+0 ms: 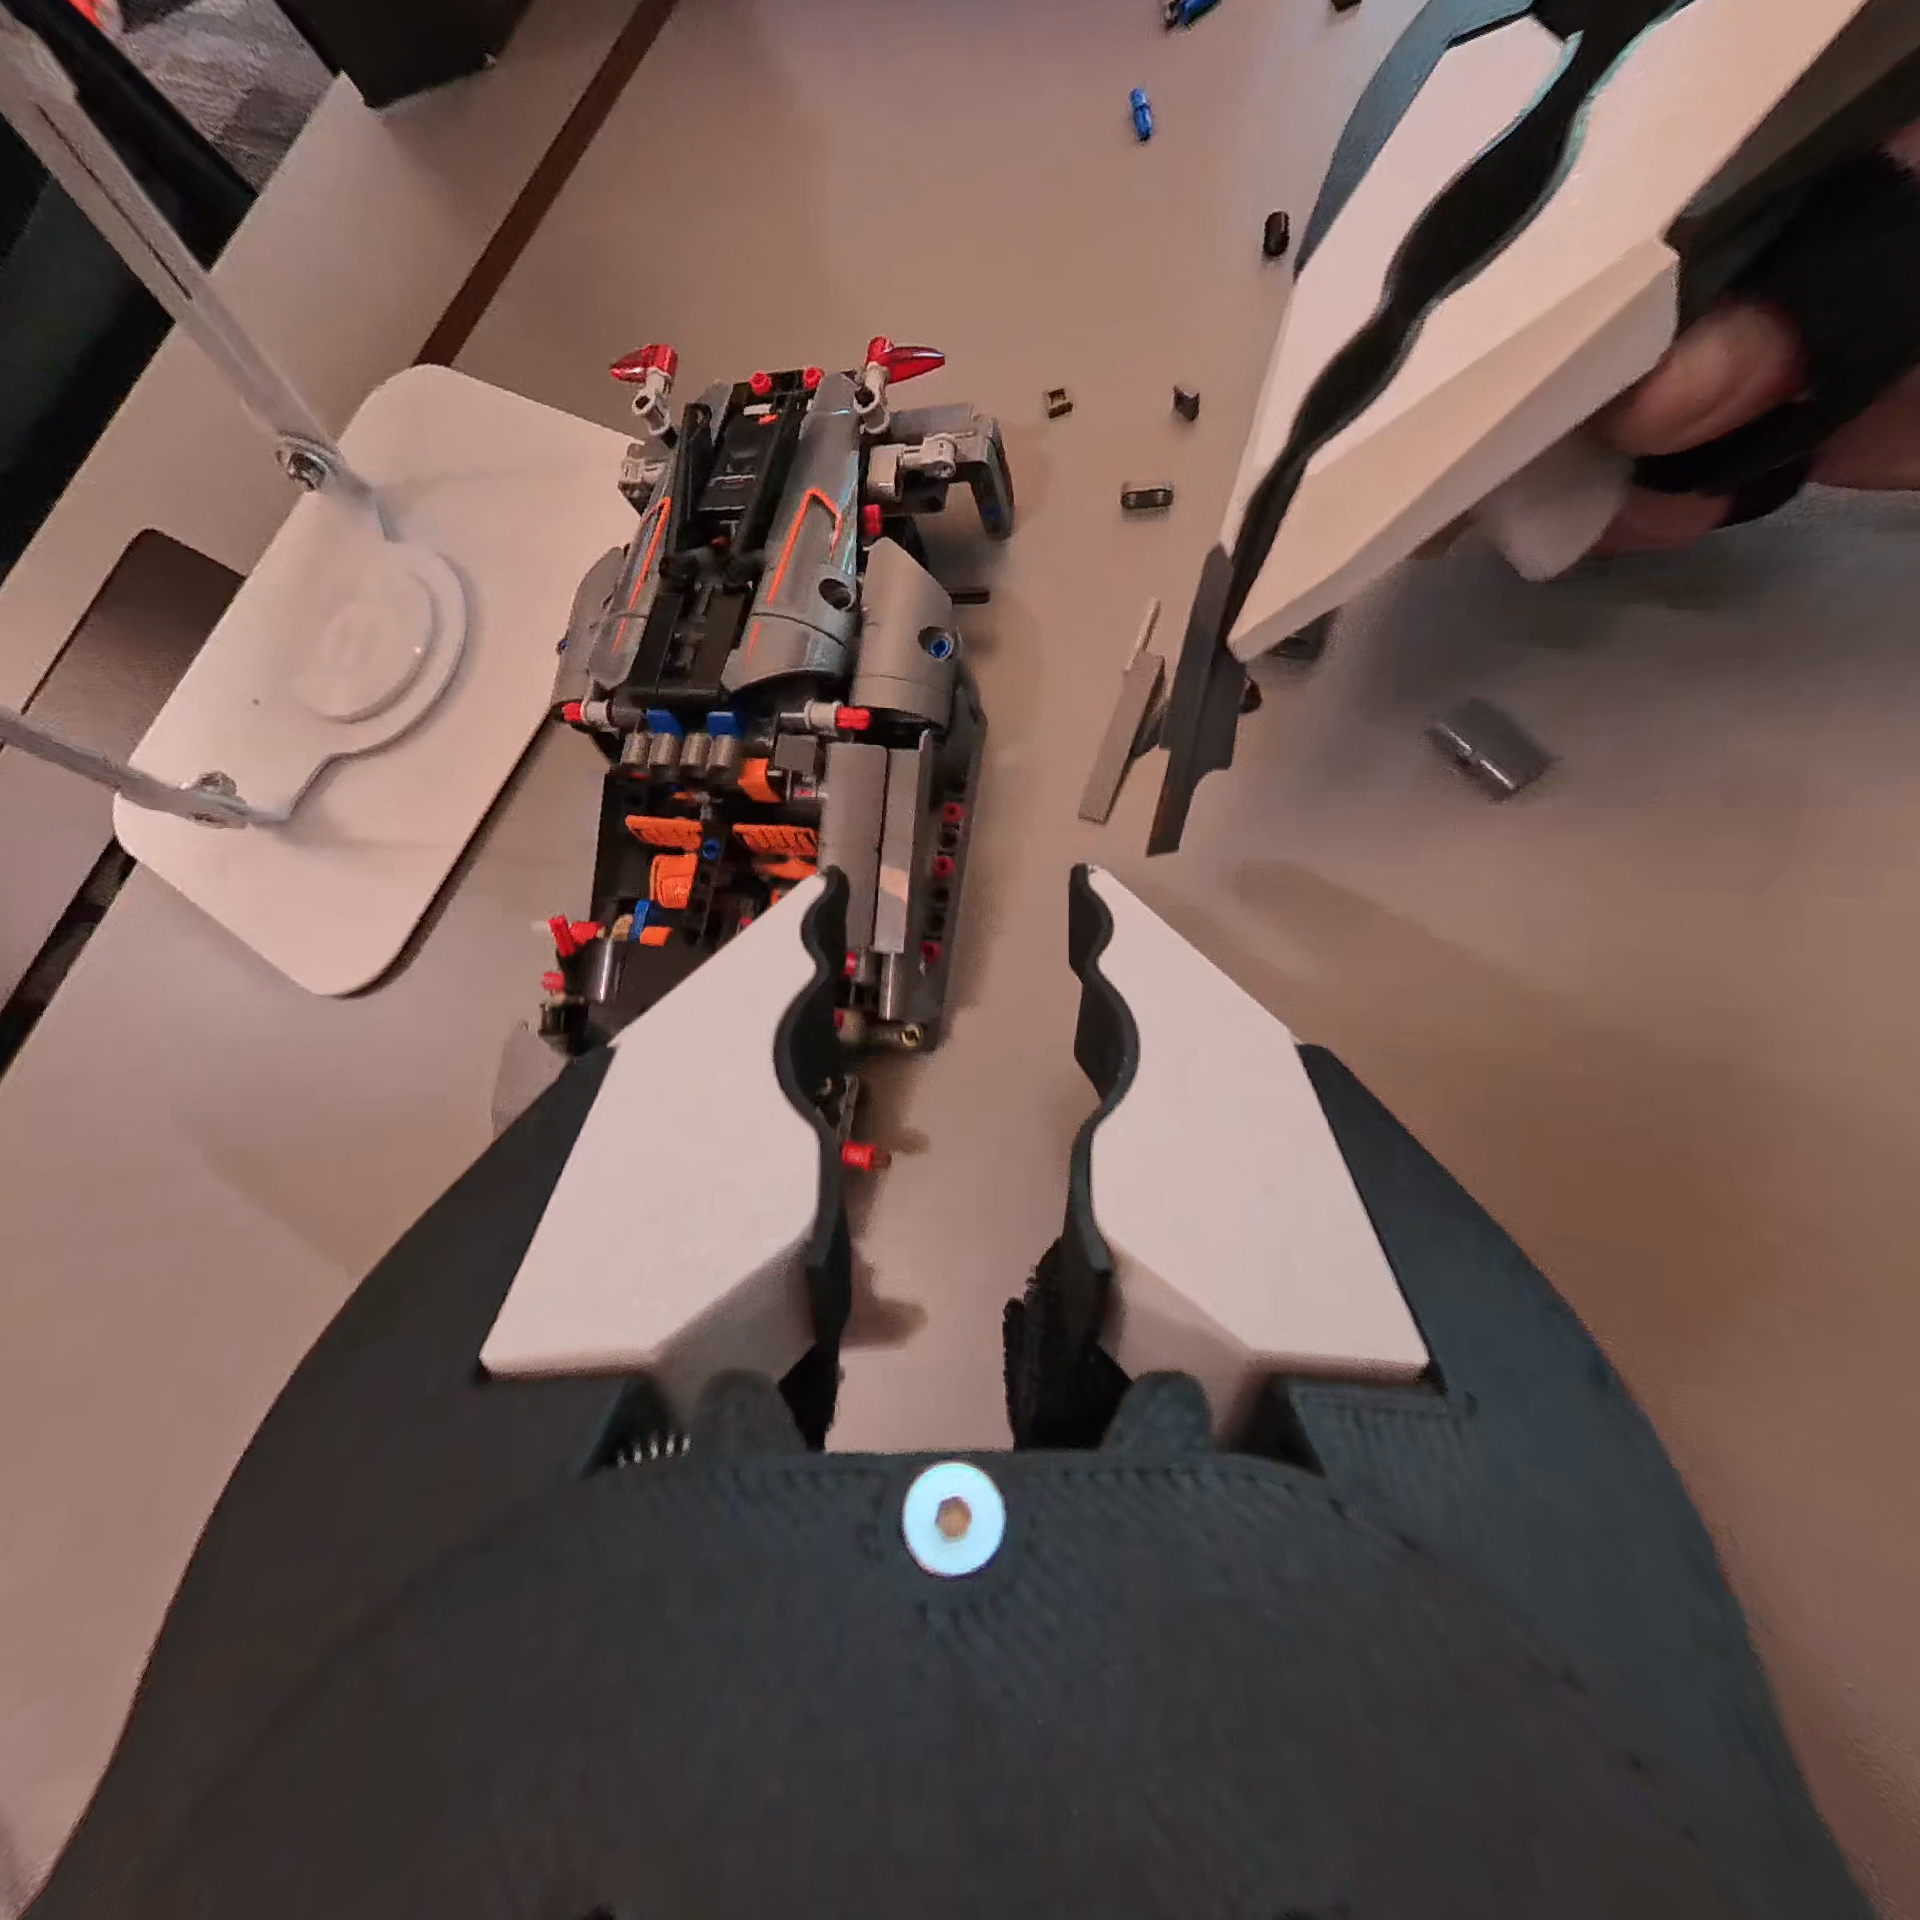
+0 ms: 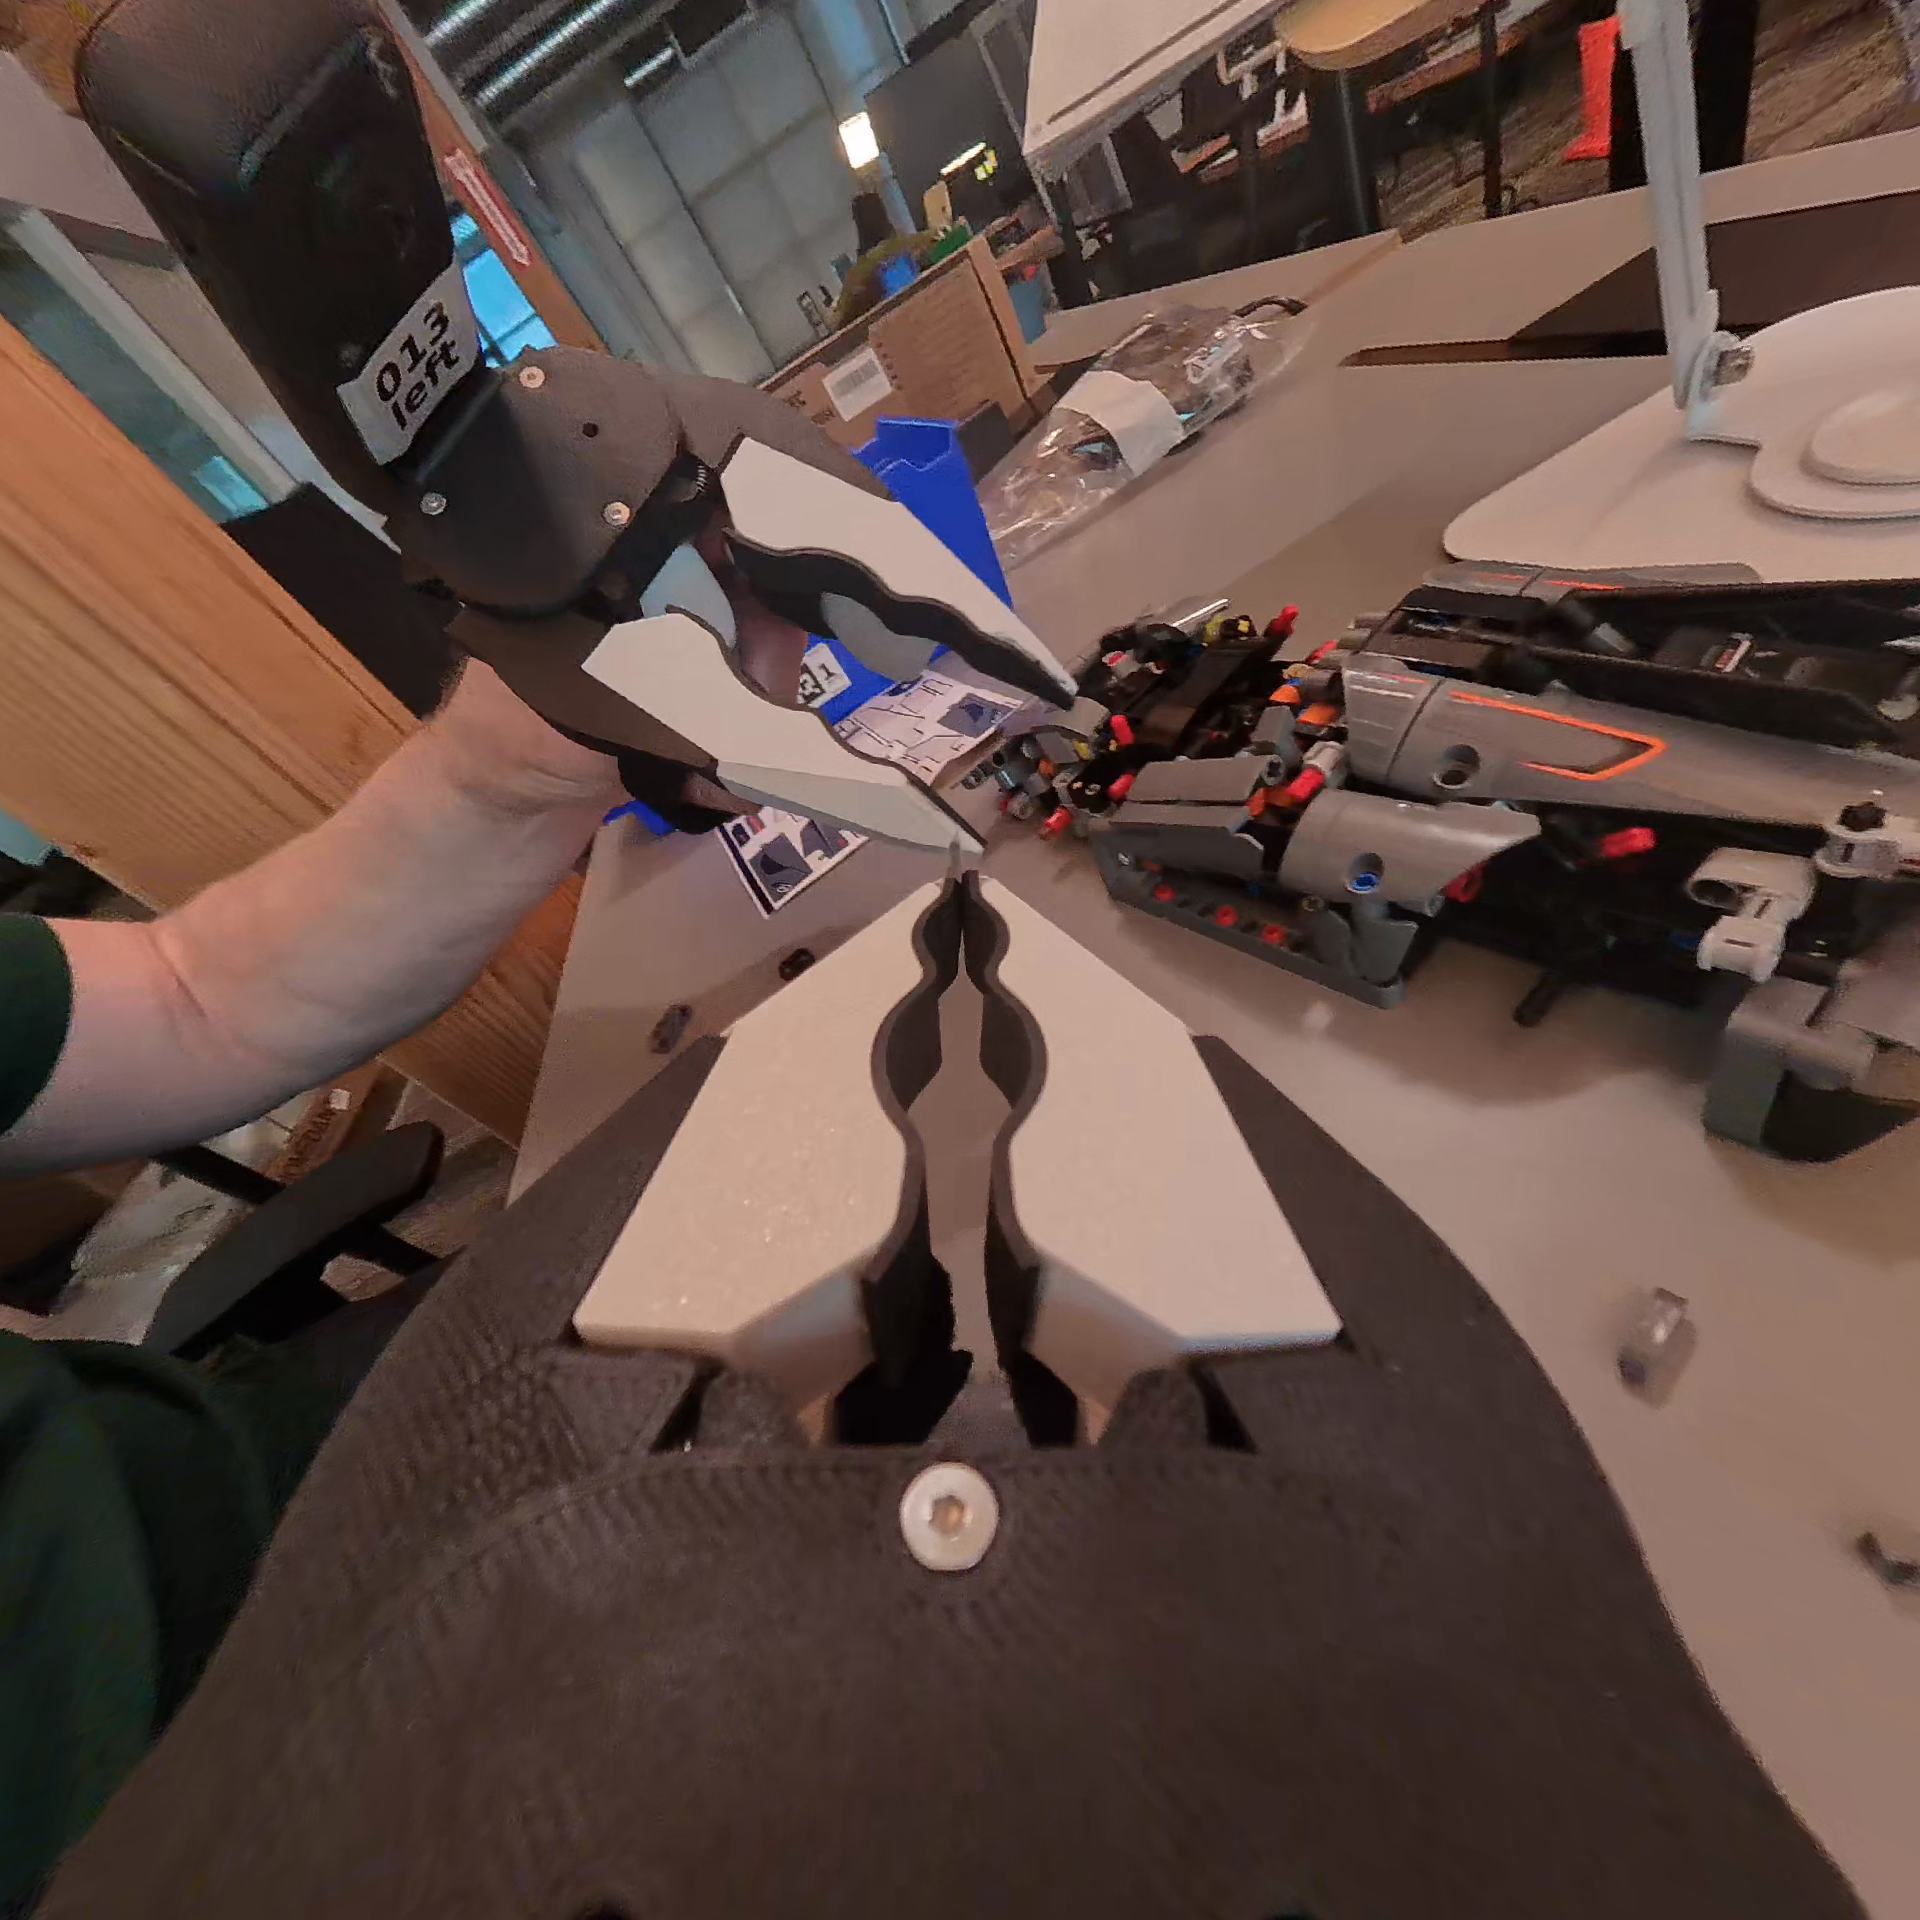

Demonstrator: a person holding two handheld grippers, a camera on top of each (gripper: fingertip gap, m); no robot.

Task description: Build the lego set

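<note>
A partly built grey and black Lego car [image 1: 769, 644] with orange trim and red pins lies on the tan table; it also shows in the right wrist view [image 2: 1455, 790]. My left gripper [image 1: 951, 904] is open and empty, and hovers over the car's near end, its left finger above the chassis edge. It shows in the right wrist view [image 2: 1023, 769] with jaws apart. My right gripper [image 2: 961, 883] is shut on a thin flat dark grey piece [image 1: 1195, 727], seen edge-on at its own tips. In the left wrist view it [image 1: 1242, 634] holds the piece to the right of the car.
A white monitor stand base [image 1: 312, 675] sits left of the car. Loose small pieces lie to the right: a grey block [image 1: 1486, 758], a dark link [image 1: 1143, 497], a blue pin [image 1: 1141, 112]. An instruction sheet [image 2: 914, 727], a blue bin [image 2: 925, 488] and a plastic bag [image 2: 1143, 405] lie beyond. My right fingertips sit around 6 cm from my left ones.
</note>
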